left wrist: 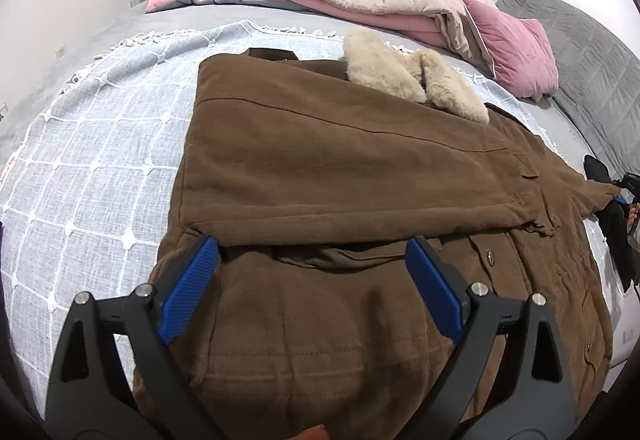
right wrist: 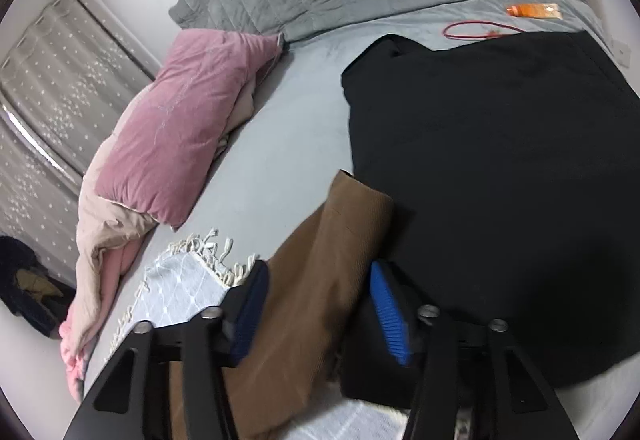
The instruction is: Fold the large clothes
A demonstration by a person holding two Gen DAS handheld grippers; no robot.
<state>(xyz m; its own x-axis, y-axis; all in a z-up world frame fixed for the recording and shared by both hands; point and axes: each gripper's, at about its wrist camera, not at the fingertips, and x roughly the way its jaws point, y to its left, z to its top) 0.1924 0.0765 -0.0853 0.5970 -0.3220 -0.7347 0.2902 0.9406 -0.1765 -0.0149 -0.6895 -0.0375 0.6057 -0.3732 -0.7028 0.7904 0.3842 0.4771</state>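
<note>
**Brown coat half folded, sleeve between your right tongs**

Your left tongs (left wrist: 312,280) stand wide over the brown brushed-cotton coat (left wrist: 340,168), their 2 blue pads clear of the cloth, gripping nothing. The coat lies flat on the pale blue checked throw with white fringe (left wrist: 92,144) on the grey bed (right wrist: 280,144), 1 side folded over the front, its beige fur collar (left wrist: 404,80) toward the pink velvet pillow (left wrist: 516,48). Your right tongs (right wrist: 316,304) are narrowed around the brown sleeve end (right wrist: 336,240), which runs between the pads; whether they pinch it I cannot tell. A black garment (right wrist: 500,180) lies just beside the sleeve.
</note>
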